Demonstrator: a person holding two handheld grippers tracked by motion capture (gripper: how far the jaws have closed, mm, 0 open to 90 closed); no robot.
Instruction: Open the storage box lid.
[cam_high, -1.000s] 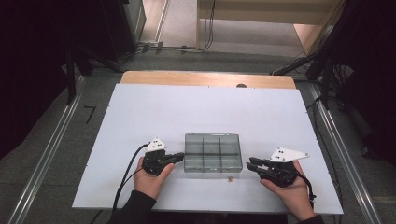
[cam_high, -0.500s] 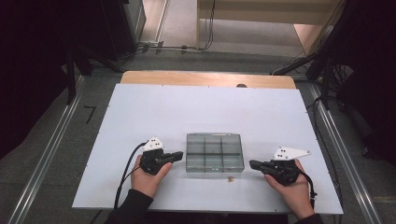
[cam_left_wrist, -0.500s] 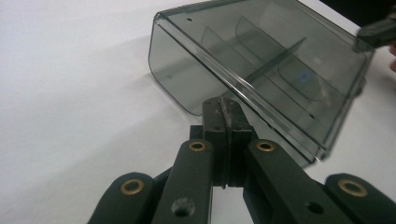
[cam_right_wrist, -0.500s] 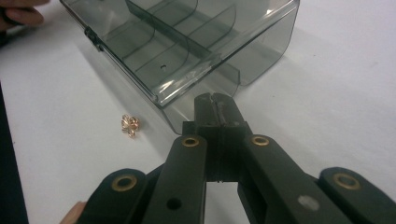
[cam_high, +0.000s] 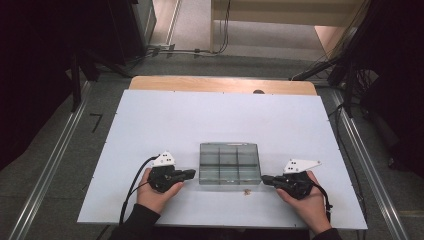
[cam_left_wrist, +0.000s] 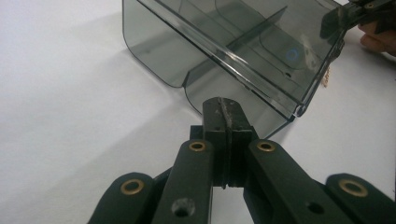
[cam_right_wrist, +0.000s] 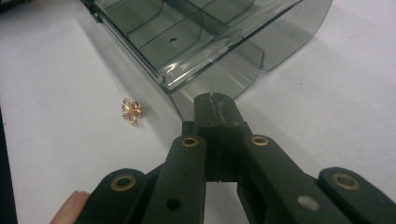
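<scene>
A smoky transparent box (cam_high: 229, 163) with several compartments, all bare, sits on the white table near its front. My left gripper (cam_high: 192, 173) lies level at the box's left side, shut, its tip (cam_left_wrist: 226, 107) just at the box's (cam_left_wrist: 224, 42) curved side flap with nothing between the jaws. My right gripper (cam_high: 264, 178) lies level at the right side, shut too, its tip (cam_right_wrist: 215, 105) close to the box's (cam_right_wrist: 187, 32) corner flap. A small gold flower-shaped charm (cam_right_wrist: 131, 110) lies on the table in front of the box (cam_high: 246, 190).
The white tabletop (cam_high: 225, 120) stretches bare behind the box to a wooden strip (cam_high: 220, 84) at the far edge. Cables trail from both grippers. Metal rails and dark equipment flank the table. In the left gripper view the other gripper (cam_left_wrist: 359, 14) is seen beyond the box.
The box has slid slightly to the right. The right hand has drawn a little toward the table's front edge; the left hand has hardly moved.
</scene>
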